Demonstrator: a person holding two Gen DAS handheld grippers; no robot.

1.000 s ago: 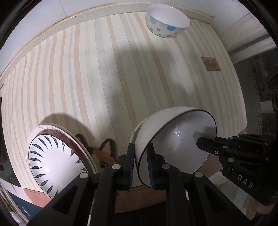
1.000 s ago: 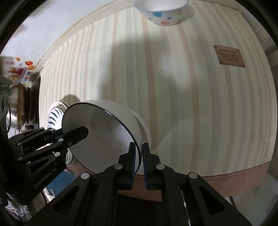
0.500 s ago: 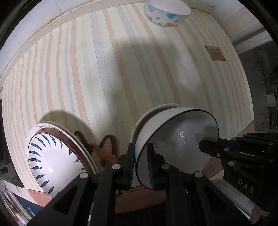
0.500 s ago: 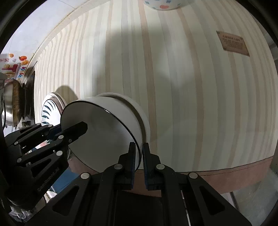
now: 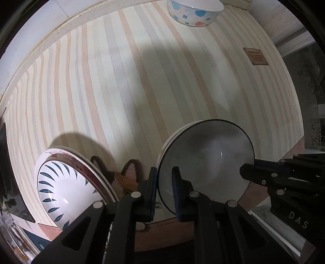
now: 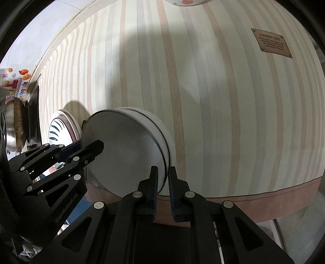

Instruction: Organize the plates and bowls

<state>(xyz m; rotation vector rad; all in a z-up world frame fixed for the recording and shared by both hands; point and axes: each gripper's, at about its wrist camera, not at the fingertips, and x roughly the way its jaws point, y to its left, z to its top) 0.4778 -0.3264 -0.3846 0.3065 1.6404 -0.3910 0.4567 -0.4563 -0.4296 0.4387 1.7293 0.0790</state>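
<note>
left fingers: my left gripper (image 5: 164, 188) pinches the near rim of the white bowl (image 5: 209, 162)
right fingers: my right gripper (image 6: 162, 178) clamps its opposite rim
bowl: tilted, above the striped tabletop (image 5: 121, 91)
plates (image 5: 65, 188): just left
spotted bowl (image 5: 193, 12): far edge

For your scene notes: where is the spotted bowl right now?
The spotted bowl sits at the far edge of the striped tablecloth, top of both wrist views, well apart from the black-rimmed bowls held by both grippers.

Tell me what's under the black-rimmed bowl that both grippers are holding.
A second white bowl nests directly under the black-rimmed bowl; only its rim and part of its side show. Beneath both is the striped cloth. Whether more dishes are nested in between is hidden.
</note>
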